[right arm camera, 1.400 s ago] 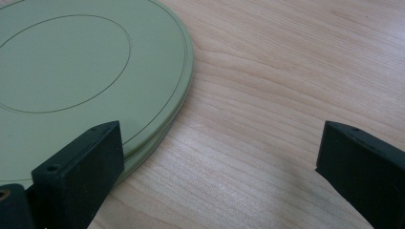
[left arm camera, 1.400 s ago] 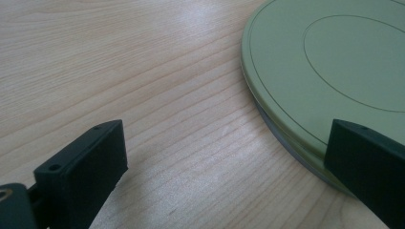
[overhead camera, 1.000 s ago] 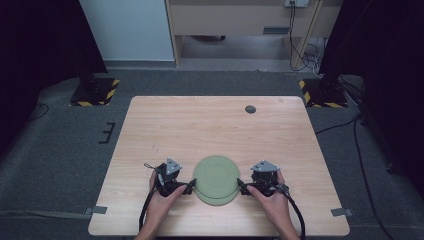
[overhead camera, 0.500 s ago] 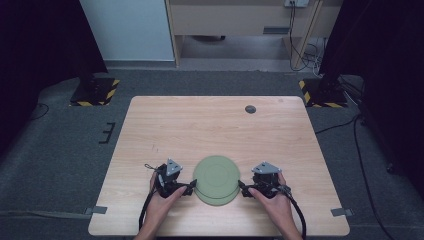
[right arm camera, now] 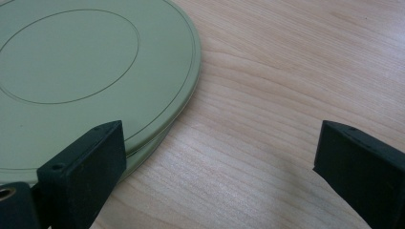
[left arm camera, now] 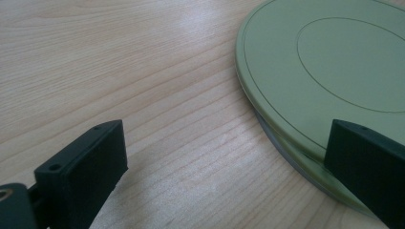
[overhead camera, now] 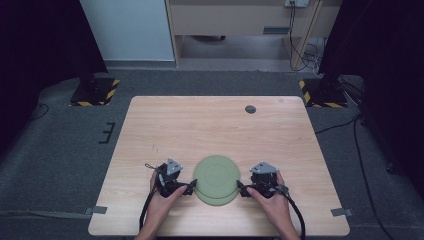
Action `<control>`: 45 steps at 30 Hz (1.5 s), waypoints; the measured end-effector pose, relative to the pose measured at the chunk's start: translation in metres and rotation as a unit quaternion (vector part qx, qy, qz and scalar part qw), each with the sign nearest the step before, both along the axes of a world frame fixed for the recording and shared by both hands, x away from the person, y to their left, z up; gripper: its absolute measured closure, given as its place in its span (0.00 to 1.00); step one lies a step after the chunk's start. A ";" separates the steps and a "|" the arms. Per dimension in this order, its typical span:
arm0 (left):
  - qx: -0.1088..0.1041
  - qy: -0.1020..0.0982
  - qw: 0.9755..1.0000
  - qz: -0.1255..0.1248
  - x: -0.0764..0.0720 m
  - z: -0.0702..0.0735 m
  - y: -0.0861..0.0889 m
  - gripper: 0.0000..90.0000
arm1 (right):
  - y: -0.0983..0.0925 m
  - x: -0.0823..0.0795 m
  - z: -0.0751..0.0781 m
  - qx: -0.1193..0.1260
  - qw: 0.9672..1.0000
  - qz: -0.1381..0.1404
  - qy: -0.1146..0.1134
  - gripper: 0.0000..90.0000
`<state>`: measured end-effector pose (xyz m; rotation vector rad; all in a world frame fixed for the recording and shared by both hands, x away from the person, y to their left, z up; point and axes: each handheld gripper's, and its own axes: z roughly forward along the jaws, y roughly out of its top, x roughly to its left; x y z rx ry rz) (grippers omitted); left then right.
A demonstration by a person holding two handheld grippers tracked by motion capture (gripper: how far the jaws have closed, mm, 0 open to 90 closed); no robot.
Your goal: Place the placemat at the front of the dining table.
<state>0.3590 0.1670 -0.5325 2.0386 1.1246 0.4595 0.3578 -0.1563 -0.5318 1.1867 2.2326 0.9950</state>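
— How much of the green plates (left arm camera: 329, 62) can you make out from my left gripper (left arm camera: 229, 157)?

— Not all. The stack runs off the top and right edges of the left gripper view, and my right-hand jaw covers part of its near rim. A lower plate (left arm camera: 305, 167) peeks out as a thin edge only; the rest is hidden under the top one.

— And the right gripper (right arm camera: 219, 157)?

— Same: the plates (right arm camera: 86, 67) are cut by the top and left edges. How many are stacked, I cannot tell.

— That dark spot (overhead camera: 250, 109) on the table (overhead camera: 210, 125)?

— Too small to identify in the high view.
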 end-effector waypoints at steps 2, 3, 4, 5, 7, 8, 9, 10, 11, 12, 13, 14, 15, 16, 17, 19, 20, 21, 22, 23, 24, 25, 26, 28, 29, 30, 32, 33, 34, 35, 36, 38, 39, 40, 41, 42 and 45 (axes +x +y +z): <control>-0.001 0.000 1.000 0.001 0.000 0.000 0.000 0.00 | 0.000 0.001 0.000 0.001 1.000 -0.002 -0.001 0.04; -0.001 -0.001 1.000 0.002 0.001 0.000 0.000 0.00 | 0.000 0.001 0.000 0.001 1.000 -0.002 -0.001 0.04; -0.002 0.000 1.000 0.002 0.001 0.000 0.000 0.00 | 0.000 0.001 0.000 0.000 1.000 -0.004 -0.002 0.04; -0.004 0.000 1.000 0.005 0.002 -0.001 -0.001 0.00 | 0.000 0.002 0.000 -0.002 1.000 -0.007 -0.004 0.04; -0.003 -0.001 1.000 0.005 0.002 -0.001 -0.001 0.00 | 0.000 0.003 -0.001 0.000 1.000 -0.010 -0.005 0.04; -0.005 -0.001 1.000 0.006 0.003 -0.001 -0.001 0.00 | 0.000 0.004 -0.001 0.002 1.000 -0.015 -0.004 0.03; -0.005 -0.001 1.000 0.006 0.003 -0.001 -0.001 0.00 | 0.000 0.004 -0.001 0.002 1.000 -0.017 -0.006 0.03; -0.005 -0.001 1.000 0.006 0.003 -0.001 -0.001 0.00 | 0.000 0.004 -0.001 0.002 1.000 -0.017 -0.006 0.03; -0.005 -0.001 1.000 0.006 0.002 -0.001 -0.001 0.00 | 0.000 0.004 -0.001 0.003 1.000 -0.018 -0.005 0.04; -0.005 -0.001 1.000 0.006 0.002 -0.001 -0.001 0.01 | 0.000 0.004 -0.001 0.003 1.000 -0.018 -0.005 0.04; -0.006 0.000 1.000 0.004 0.002 0.000 -0.001 0.02 | 0.000 0.003 0.000 0.004 1.000 -0.016 -0.002 0.06; -0.008 0.000 1.000 0.002 0.001 0.001 0.000 0.03 | 0.000 0.003 0.000 0.003 1.000 -0.014 -0.002 0.06; -0.009 0.000 1.000 -0.002 0.000 0.001 0.000 0.03 | 0.000 0.002 0.001 0.003 1.000 -0.011 0.000 0.06; -0.010 -0.001 1.000 -0.003 -0.001 0.002 0.000 0.02 | 0.000 0.001 0.001 0.003 1.000 -0.007 0.002 0.05; -0.009 -0.001 1.000 -0.004 -0.002 0.002 0.001 0.03 | 0.000 0.000 0.001 0.002 1.000 -0.004 0.000 0.05; -0.009 -0.001 1.000 -0.006 -0.003 0.002 0.000 0.03 | 0.001 -0.002 0.002 0.003 1.000 0.001 0.000 0.05; -0.008 -0.001 1.000 -0.008 -0.004 0.003 0.000 0.03 | 0.001 -0.002 0.002 0.003 1.000 0.003 0.000 0.05; -0.007 -0.001 1.000 -0.011 -0.005 0.003 -0.002 0.03 | 0.002 -0.002 0.002 0.003 1.000 0.004 0.001 0.05; -0.006 0.000 1.000 -0.011 -0.005 0.002 -0.002 0.03 | 0.002 -0.003 0.002 0.003 1.000 0.005 0.001 0.05; -0.005 0.001 1.000 -0.012 -0.005 0.002 -0.003 0.03 | 0.002 -0.003 0.002 0.004 1.000 0.006 0.001 0.05; -0.005 0.001 1.000 -0.012 -0.005 0.002 -0.003 0.03 | 0.002 -0.003 0.002 0.004 1.000 0.006 0.001 0.05; -0.002 0.001 1.000 -0.012 -0.004 0.001 -0.004 0.03 | 0.002 -0.003 0.001 0.001 1.000 0.010 0.003 0.05; -0.002 0.001 1.000 -0.012 -0.004 0.001 -0.004 0.03 | 0.002 -0.003 0.001 0.001 1.000 0.010 0.003 0.05; 0.001 0.001 1.000 -0.011 -0.004 0.000 -0.005 0.02 | 0.004 -0.004 0.001 0.000 1.000 0.011 0.005 0.05; 0.001 0.001 1.000 -0.010 -0.003 0.000 -0.005 0.01 | 0.004 -0.003 0.001 -0.001 1.000 0.011 0.005 0.05; 0.001 0.001 1.000 -0.010 -0.003 0.000 -0.005 0.01 | 0.004 -0.003 0.001 -0.001 1.000 0.011 0.005 0.05; 0.001 0.002 1.000 -0.008 -0.002 0.000 -0.005 0.00 | 0.004 -0.002 0.000 -0.001 1.000 0.008 0.005 0.03; 0.001 0.002 1.000 -0.007 -0.002 0.000 -0.005 0.00 | 0.004 -0.002 0.000 -0.001 1.000 0.007 0.004 0.03; 0.001 0.002 1.000 -0.007 -0.002 0.000 -0.005 0.00 | 0.004 -0.002 0.000 -0.001 1.000 0.007 0.004 0.03; 0.002 0.001 1.000 -0.006 -0.002 0.000 -0.005 0.00 | 0.004 -0.002 0.000 -0.001 1.000 0.005 0.003 0.03; 0.003 -0.001 1.000 -0.003 -0.002 0.000 -0.005 0.00 | 0.005 -0.001 0.000 0.000 1.000 0.001 0.002 0.03; 0.002 -0.001 1.000 -0.002 -0.001 0.000 -0.006 0.00 | 0.005 -0.001 0.000 -0.001 1.000 -0.001 0.000 0.03; 0.002 -0.001 1.000 0.001 0.000 -0.001 -0.006 0.00 | 0.005 0.000 0.000 -0.001 1.000 -0.003 -0.001 0.03; 0.002 -0.001 1.000 0.001 0.000 -0.001 -0.006 0.00 | 0.005 0.000 0.000 -0.001 1.000 -0.003 -0.001 0.03; 0.000 -0.002 1.000 0.002 0.000 -0.001 -0.006 0.00 | 0.005 0.000 0.000 0.000 1.000 -0.004 -0.001 0.03; -0.001 -0.002 1.000 0.004 0.000 -0.001 -0.006 0.00 | 0.005 0.001 -0.001 -0.001 1.000 -0.005 -0.004 0.03; -0.002 -0.002 1.000 0.003 0.000 -0.001 -0.005 0.01 | 0.006 0.001 -0.001 -0.002 1.000 -0.006 -0.006 0.04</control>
